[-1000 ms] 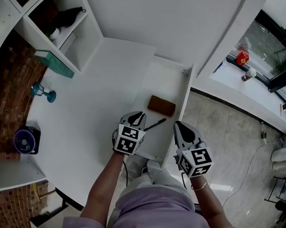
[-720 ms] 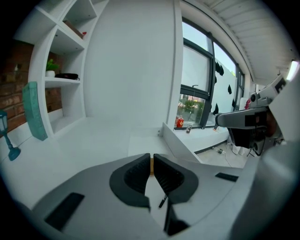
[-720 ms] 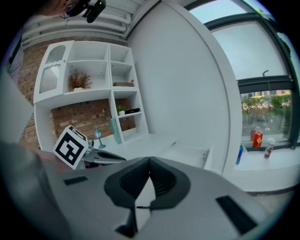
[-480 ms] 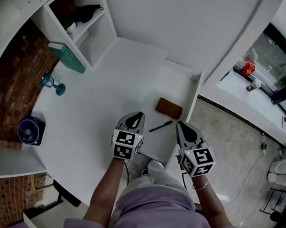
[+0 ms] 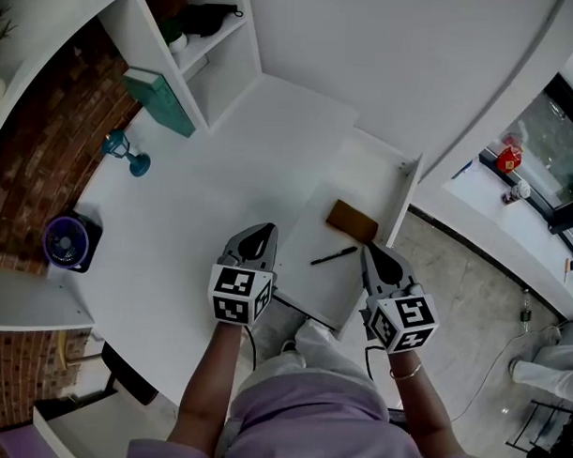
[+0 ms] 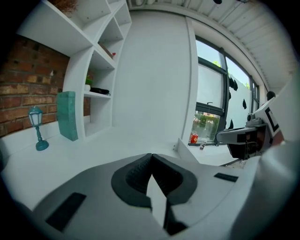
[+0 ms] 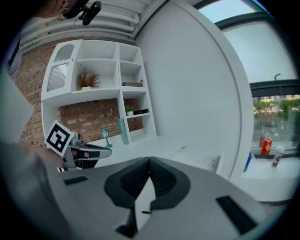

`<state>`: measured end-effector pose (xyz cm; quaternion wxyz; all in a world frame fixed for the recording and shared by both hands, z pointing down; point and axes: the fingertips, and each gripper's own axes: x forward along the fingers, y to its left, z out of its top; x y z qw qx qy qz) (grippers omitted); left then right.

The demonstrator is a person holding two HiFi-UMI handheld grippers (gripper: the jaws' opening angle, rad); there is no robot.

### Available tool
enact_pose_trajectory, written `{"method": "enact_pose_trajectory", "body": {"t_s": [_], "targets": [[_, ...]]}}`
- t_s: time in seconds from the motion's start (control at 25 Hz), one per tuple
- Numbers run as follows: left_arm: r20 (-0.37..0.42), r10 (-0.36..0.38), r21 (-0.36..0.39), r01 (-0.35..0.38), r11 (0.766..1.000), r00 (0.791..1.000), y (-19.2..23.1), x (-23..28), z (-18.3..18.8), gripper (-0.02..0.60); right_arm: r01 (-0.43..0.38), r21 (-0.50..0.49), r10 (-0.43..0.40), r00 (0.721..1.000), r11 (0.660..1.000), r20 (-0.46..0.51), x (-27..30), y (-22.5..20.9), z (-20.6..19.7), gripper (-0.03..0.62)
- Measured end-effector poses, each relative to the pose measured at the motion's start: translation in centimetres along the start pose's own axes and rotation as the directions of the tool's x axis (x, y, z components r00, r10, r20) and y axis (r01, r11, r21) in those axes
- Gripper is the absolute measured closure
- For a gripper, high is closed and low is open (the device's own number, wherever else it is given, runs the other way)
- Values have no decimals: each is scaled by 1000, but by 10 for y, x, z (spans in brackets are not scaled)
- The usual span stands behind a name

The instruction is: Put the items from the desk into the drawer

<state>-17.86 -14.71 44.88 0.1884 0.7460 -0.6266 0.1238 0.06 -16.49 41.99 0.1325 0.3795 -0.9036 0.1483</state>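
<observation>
The white drawer (image 5: 362, 172) stands pulled out of the desk (image 5: 202, 220). A flat brown item (image 5: 352, 220) and a black pen (image 5: 333, 257) lie inside it. My left gripper (image 5: 265, 228) hovers over the desk just left of the drawer, jaws shut and empty; in its own view the left gripper (image 6: 151, 155) shows closed pads with nothing between. My right gripper (image 5: 370, 247) hangs at the drawer's right wall near the pen, also shut and empty, and the right gripper (image 7: 149, 159) looks the same in its own view.
On the desk's left side stand a small teal lamp figurine (image 5: 127, 152), a teal book (image 5: 160, 88) leaning on the white shelf unit (image 5: 213, 52), and a purple fan (image 5: 70, 242). A windowsill with a red can (image 5: 510, 158) lies to the right, above the tiled floor.
My left gripper has drawn back from the pen, leftward off the drawer. The head view has shifted, so the desk's left side shows more. The right gripper has barely moved.
</observation>
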Motion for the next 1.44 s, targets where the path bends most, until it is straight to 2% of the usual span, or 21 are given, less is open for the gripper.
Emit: {"method": "enact_pose_trajectory", "body": {"t_s": [0.4,1.44], "targets": [[42,72,-43,-70,997,996,26,-30,2,581,-26,-39,26,1000,999,-7,0,15,2,591],[83,138,-65,-132,989,987,34,-60,3,581,-60,-72,61,998,996,11,-6,19,8,591]]}}
